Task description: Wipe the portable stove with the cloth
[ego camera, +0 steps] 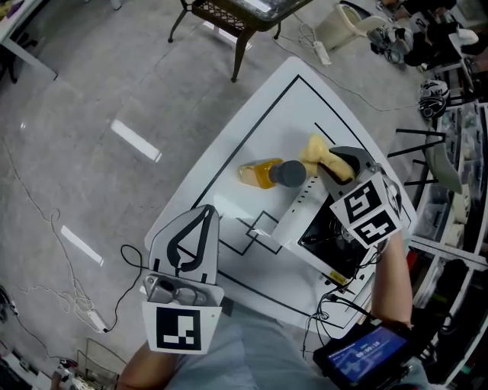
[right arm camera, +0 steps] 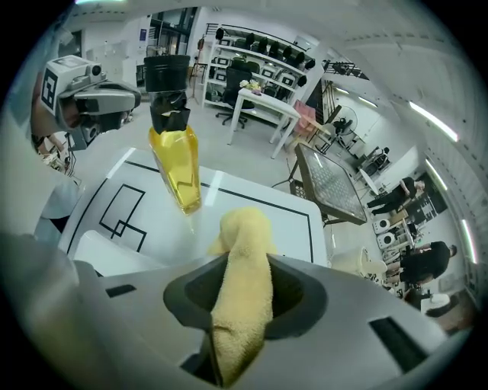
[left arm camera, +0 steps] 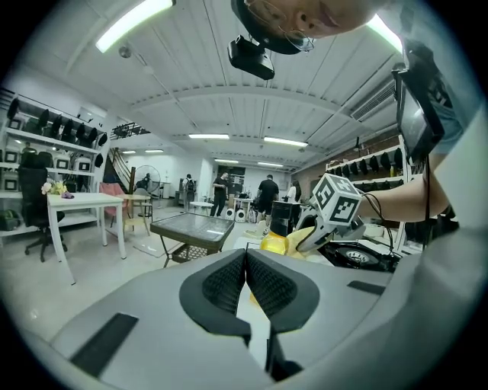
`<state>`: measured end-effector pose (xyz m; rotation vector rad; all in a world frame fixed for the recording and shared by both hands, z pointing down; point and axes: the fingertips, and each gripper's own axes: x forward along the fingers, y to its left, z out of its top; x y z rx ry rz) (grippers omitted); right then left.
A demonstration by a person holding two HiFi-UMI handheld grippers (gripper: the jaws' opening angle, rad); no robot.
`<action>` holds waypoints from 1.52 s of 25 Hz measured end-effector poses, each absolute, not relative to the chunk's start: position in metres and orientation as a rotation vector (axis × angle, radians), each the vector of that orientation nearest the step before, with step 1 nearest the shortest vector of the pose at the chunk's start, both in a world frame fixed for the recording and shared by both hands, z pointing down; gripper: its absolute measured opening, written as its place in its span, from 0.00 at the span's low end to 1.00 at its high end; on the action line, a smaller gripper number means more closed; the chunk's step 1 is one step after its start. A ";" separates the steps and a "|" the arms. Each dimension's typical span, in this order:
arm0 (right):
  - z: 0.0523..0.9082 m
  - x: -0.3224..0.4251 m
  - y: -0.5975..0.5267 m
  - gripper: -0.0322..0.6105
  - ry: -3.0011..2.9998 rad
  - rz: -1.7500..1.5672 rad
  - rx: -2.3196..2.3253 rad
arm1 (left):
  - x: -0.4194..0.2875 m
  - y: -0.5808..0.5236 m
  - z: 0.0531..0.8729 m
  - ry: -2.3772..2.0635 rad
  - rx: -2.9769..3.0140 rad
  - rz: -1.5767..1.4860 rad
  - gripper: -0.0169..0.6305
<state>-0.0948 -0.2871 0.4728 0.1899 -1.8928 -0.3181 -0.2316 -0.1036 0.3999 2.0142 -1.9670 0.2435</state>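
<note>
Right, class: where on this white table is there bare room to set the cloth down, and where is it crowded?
Bare: the far corner of the table, beyond the yellow bottle and cloth; also the strip between bottle and left claw. Crowded: around the portable stove and right claw.

The portable stove [ego camera: 335,244] sits at the near right edge of the tabletop [ego camera: 252,122]. A bottle [ego camera: 268,174] is just beside the stove, toward the tabletop's middle. Right of the bottle, the cloth [ego camera: 316,148] is between the fingers of the right gripper [ego camera: 335,161], beyond the stove's far end. The left gripper [ego camera: 203,217] is over the near left corner, well apart from the stove. On the floor beyond the tabletop stands a glass-topped side table [ego camera: 244,11], with a power strip [ego camera: 320,52] to its right.
</note>
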 end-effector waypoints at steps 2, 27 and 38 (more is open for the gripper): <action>0.473 -0.095 -0.281 0.25 -1.891 -0.324 0.180 | -0.230 -0.099 0.399 -1.970 2.014 0.244 0.05; 0.469 -0.101 -0.183 0.25 -1.903 -0.377 0.024 | -0.205 -0.033 0.371 -2.069 2.007 0.229 0.05; 0.470 -0.104 -0.132 0.25 -1.917 -0.393 -0.023 | -0.198 0.003 0.361 -2.136 1.962 0.196 0.05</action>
